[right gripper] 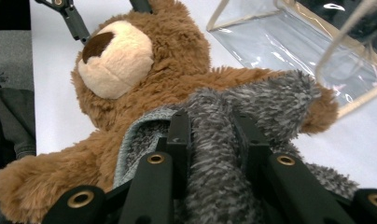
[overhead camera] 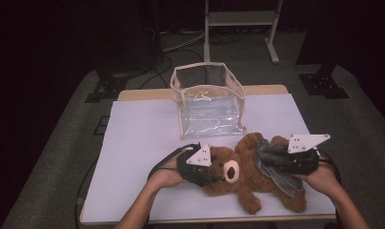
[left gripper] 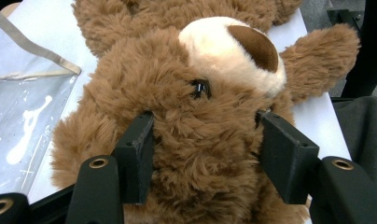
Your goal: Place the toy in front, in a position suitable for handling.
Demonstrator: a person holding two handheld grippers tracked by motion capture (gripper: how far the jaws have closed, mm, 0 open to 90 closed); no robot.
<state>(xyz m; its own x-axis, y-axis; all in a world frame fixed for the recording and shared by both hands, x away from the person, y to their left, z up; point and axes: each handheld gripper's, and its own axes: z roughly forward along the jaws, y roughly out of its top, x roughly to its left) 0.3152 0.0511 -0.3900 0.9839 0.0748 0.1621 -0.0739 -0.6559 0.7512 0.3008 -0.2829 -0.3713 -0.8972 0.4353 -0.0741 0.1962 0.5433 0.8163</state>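
Now the left gripper (left gripper: 203, 140) spreads its fingers (left gripper: 136, 156) wide around the teddy bear's (overhead camera: 243, 174) head, while the right gripper (right gripper: 213, 140) pinches grey fabric (right gripper: 252, 98) on the bear's body, at the worktop's (overhead camera: 133, 157) five o'clock.

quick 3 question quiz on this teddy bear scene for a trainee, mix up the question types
1. True or false: the left gripper has its jaws around the teddy bear at the head.
2. What does the right gripper pinch: (a) the bear's leg, (b) the grey fuzzy garment, (c) the bag's trim?
3. Fill in: the clear bag stands on the table with its top ____.

Key: 1 true; 2 b; 3 open.
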